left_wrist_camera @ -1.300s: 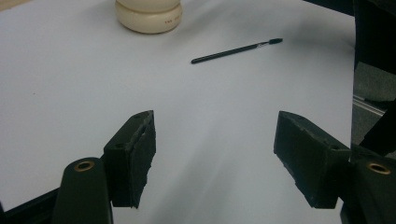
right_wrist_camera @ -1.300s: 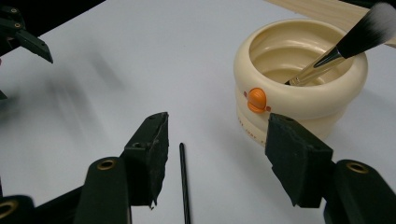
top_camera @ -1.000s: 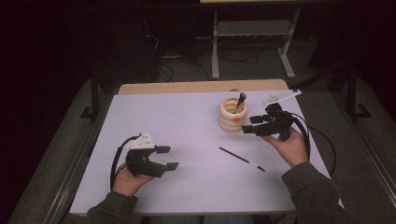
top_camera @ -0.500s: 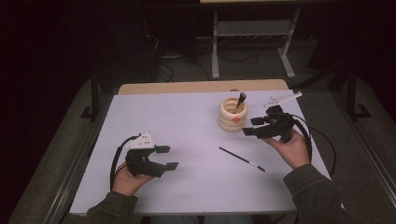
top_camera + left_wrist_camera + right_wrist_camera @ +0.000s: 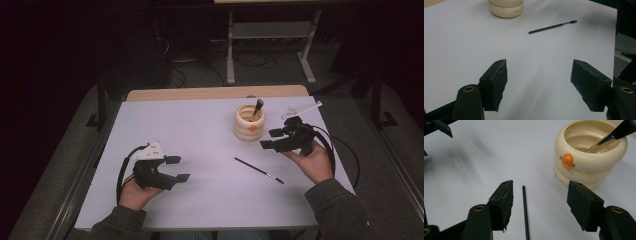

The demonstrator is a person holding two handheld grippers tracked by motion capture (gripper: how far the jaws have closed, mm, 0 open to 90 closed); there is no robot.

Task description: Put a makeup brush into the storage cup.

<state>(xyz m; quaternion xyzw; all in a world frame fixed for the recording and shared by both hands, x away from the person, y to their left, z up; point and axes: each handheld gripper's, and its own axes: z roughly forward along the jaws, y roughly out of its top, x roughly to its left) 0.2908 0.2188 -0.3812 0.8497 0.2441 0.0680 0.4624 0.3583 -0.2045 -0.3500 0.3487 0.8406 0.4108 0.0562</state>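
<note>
Loose brush (image 5: 259, 170) on surface (image 5: 200, 130), long axis diagonal, lies just nearside of right claw (image 5: 272, 139), released & empty; left claw (image 5: 177, 168) released, farther off.

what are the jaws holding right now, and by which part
Nothing is held. The left gripper and the right gripper both stand open and empty. The thin black brush lies loose on the table.
</note>
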